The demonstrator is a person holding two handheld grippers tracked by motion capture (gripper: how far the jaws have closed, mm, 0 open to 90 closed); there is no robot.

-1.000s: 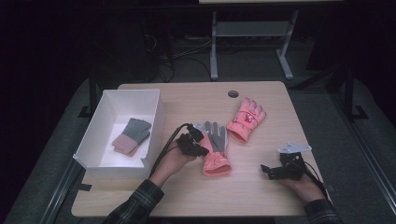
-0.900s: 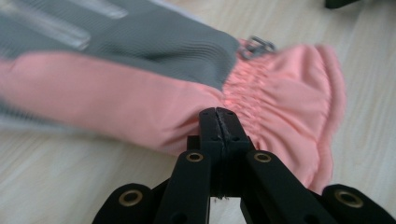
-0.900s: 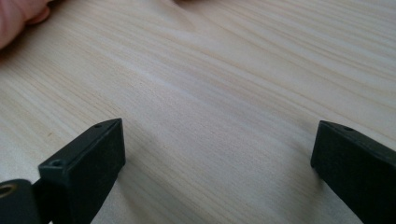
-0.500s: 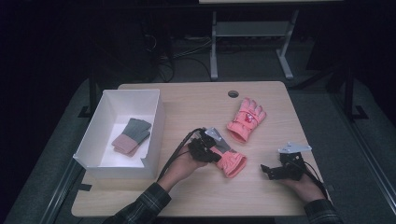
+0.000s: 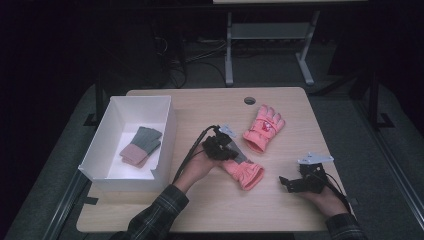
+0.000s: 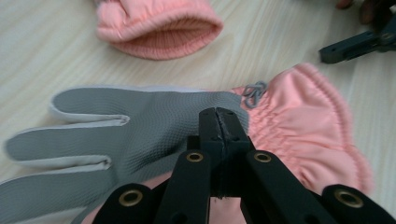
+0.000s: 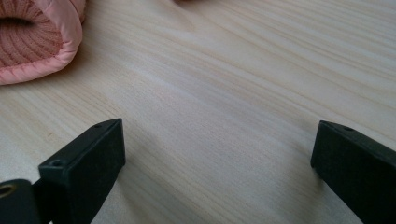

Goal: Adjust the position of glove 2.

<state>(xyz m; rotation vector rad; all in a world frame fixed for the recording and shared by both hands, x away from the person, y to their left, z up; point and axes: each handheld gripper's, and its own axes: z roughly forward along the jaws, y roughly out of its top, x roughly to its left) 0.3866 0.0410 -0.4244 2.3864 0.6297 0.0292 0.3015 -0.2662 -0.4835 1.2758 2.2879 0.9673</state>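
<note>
A pink glove with a grey palm [image 5: 246,173] lies mid-table, cuff toward the front right. My left gripper [image 5: 226,149] sits on its palm; in the left gripper view the jaws [image 6: 219,119] are pressed together, pinching the grey palm fabric [image 6: 154,119] near the gathered pink cuff. A second pink glove [image 5: 263,127] lies farther back, and its ribbed cuff [image 6: 159,28] faces the left gripper. My right gripper [image 5: 289,183] rests at the front right, open, with bare wood between its jaws [image 7: 217,149]. A pink cuff [image 7: 37,37] lies off to its upper left.
A white box [image 5: 167,132] stands at the table's left and holds a knitted green and pink glove pair [image 5: 141,146]. A round cable hole [image 5: 249,100] is near the back edge. Cables trail from the left gripper toward the front. Dark floor and a metal frame lie beyond the table.
The left gripper has moved to the right with the grey-palmed glove, turning it so its cuff now points to the front right. The right gripper has stayed put.
</note>
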